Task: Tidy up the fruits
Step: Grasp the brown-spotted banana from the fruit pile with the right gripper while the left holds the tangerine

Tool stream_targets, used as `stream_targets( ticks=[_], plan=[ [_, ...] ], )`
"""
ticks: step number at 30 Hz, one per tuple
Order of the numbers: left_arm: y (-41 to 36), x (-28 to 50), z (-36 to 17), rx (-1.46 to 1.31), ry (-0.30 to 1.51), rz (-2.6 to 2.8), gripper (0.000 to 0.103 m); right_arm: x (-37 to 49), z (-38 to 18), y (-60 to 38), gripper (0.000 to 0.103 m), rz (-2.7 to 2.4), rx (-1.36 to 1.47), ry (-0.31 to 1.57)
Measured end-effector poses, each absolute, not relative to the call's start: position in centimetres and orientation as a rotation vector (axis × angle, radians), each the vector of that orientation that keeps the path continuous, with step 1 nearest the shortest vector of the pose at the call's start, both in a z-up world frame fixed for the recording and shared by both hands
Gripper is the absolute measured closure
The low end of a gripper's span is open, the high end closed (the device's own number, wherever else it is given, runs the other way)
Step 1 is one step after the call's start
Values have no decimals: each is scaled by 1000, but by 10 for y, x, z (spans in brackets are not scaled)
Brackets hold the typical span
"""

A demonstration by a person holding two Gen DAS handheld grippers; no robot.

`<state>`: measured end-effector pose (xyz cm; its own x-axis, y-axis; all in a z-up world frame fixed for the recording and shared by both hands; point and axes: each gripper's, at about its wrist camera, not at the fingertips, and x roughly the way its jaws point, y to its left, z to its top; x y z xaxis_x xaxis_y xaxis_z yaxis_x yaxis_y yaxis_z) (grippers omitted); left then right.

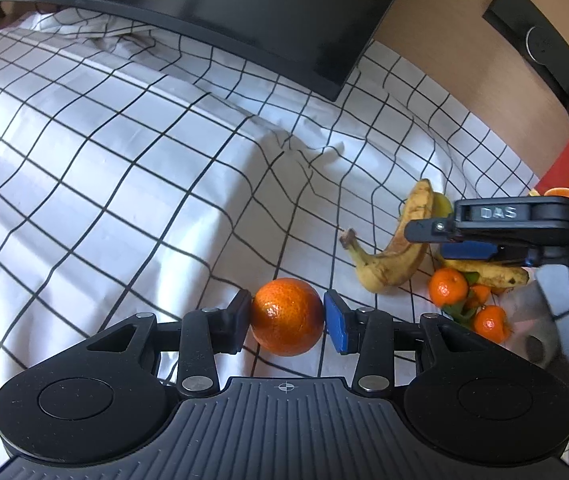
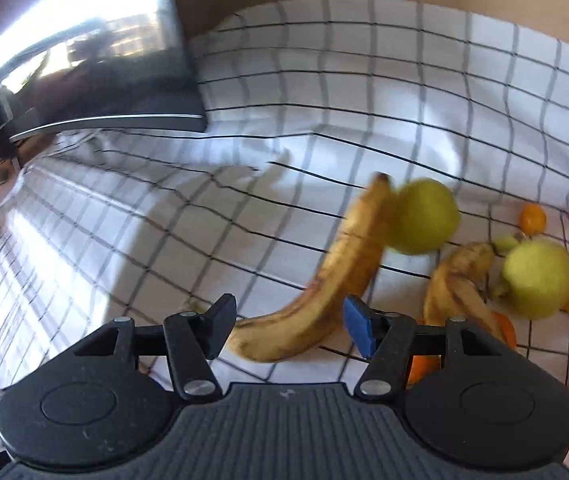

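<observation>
Mandarin point(image 1: 287, 316) sits clamped in the down-tilted left tool point(image 1: 287, 318); right tool point(image 2: 290, 328) gapes over a banana point(image 2: 324, 280).

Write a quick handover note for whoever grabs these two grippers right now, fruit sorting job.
Left gripper: shut on an orange, held above the checked cloth.
Right gripper: open, jaws either side of a spotted banana, not pressing it.
Nearby: second banana, two green apples, small mandarins.
Done: unclear from here; fruit lies mixed.
Left: place the orange, grip the banana, group the rest.
</observation>
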<state>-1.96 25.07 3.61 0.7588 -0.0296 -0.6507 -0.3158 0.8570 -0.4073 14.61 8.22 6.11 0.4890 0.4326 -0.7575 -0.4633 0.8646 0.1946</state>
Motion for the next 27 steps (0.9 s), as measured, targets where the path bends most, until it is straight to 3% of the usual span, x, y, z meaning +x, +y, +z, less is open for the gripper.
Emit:
stream_targets(
  ticks=[10,12,15,23,27],
  plan=[
    [258,-32,36,-537,707,194,58,177,39,119,44,413,-106,892],
    [262,-37,35,-545,708,210,58,185,32,122,58,415,-114,910],
    [266,-43,32,-554,717,224,58,181,32,136,61,476,-211,858],
    [270,-49,28,-571,721,245,58,178,32,152,60,625,-261,844],
    [268,-47,30,-568,719,248,58,173,26,147,51,481,-132,857]
  ],
)
